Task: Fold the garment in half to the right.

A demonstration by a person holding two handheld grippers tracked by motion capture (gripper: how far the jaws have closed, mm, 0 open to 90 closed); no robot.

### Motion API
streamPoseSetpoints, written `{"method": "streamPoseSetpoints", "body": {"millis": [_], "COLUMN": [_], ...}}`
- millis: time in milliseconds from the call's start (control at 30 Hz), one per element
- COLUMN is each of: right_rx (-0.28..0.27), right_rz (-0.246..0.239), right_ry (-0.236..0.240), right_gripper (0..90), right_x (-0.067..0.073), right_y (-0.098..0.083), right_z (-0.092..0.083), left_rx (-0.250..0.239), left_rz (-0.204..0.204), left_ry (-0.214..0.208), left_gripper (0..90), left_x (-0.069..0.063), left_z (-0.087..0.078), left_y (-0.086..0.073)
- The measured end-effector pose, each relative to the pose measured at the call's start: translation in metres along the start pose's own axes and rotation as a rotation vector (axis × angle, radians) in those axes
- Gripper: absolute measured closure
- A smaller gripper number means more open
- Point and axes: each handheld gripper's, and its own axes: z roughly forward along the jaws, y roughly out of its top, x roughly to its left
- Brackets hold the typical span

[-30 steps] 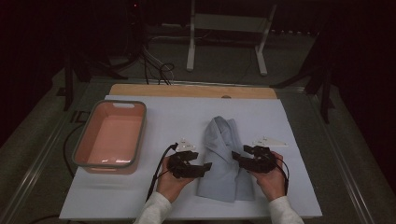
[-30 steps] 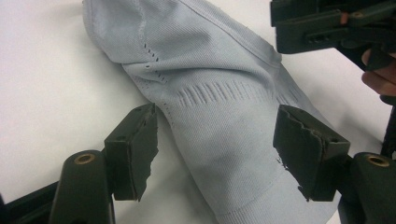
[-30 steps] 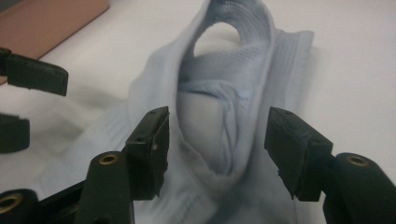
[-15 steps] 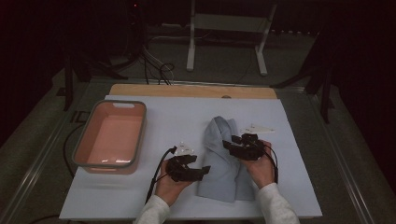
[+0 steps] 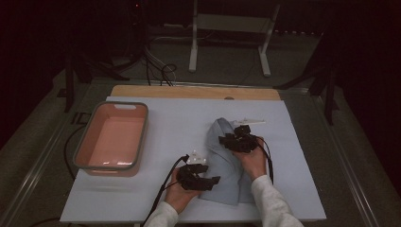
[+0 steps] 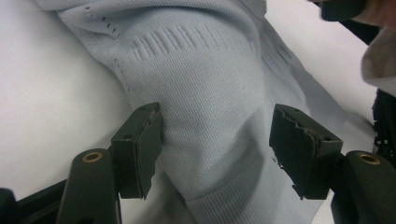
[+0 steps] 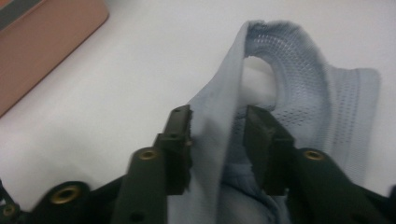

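Both grippers work one cloth (image 5: 222, 161). Left gripper (image 6: 217, 149) straddles a fold, jaws wide. Right gripper (image 7: 217, 140), jaws closing, flanks a raised edge; contact unclear, its near part cut off.

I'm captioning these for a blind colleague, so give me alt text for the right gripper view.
A raised fold of the pale blue knit garment stands between the right gripper and its two black jaws, which have just been closing on it. White table cover lies behind, with a corner of the pink bin at upper left.
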Motion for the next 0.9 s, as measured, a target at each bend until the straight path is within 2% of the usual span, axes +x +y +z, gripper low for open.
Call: {"method": "streamPoseSetpoints", "body": {"millis": [33, 67, 267, 300, 467, 567, 600, 667, 733, 800, 900], "right_rx": [-0.004, -0.010, -0.074, -0.098, -0.133, -0.114, -0.103, -0.087, -0.079, -0.076, -0.062], "right_rz": [-0.002, -0.008, -0.010, -0.007, 0.016, 0.025, 0.026, 0.026, 0.017, 0.007, -0.001], "right_ry": [0.013, 0.008, -0.013, -0.047, -0.109, -0.127, -0.123, -0.111, -0.088, -0.089, -0.065], "right_gripper": [83.1, 86.8, 88.2, 88.5, 88.7, 88.0, 85.7, 69.1, 59.5, 56.1, 50.6], "right_x": [-0.001, -0.001, -0.005, -0.009, -0.019, -0.025, -0.027, -0.029, -0.029, -0.029, -0.031], "right_y": [0.001, 0.002, 0.008, 0.010, 0.012, 0.011, 0.010, 0.007, 0.001, -0.003, -0.018], "right_z": [0.001, -0.001, -0.016, -0.024, -0.034, -0.034, -0.033, -0.033, -0.036, -0.038, -0.049], "left_rx": [0.002, 0.001, 0.001, 0.013, 0.022, 0.026, 0.027, 0.030, 0.029, 0.024, 0.026], "left_rz": [0.004, 0.011, 0.022, 0.034, 0.048, 0.064, 0.064, 0.064, 0.060, 0.056, 0.060], "left_ry": [0.003, -0.001, -0.006, -0.005, -0.014, -0.017, -0.015, -0.013, -0.015, -0.014, -0.015], "left_gripper": [36.5, 36.6, 37.2, 37.3, 38.3, 38.4, 38.3, 38.2, 38.2, 38.2, 38.2], "left_x": [-0.001, -0.001, -0.006, -0.008, -0.012, -0.013, -0.014, -0.013, -0.013, -0.013, -0.013], "left_z": [0.000, 0.000, 0.003, 0.005, 0.009, 0.011, 0.011, 0.011, 0.011, 0.011, 0.011], "left_y": [0.000, 0.001, 0.002, 0.002, 0.003, 0.005, 0.005, 0.005, 0.005, 0.005, 0.005]}}
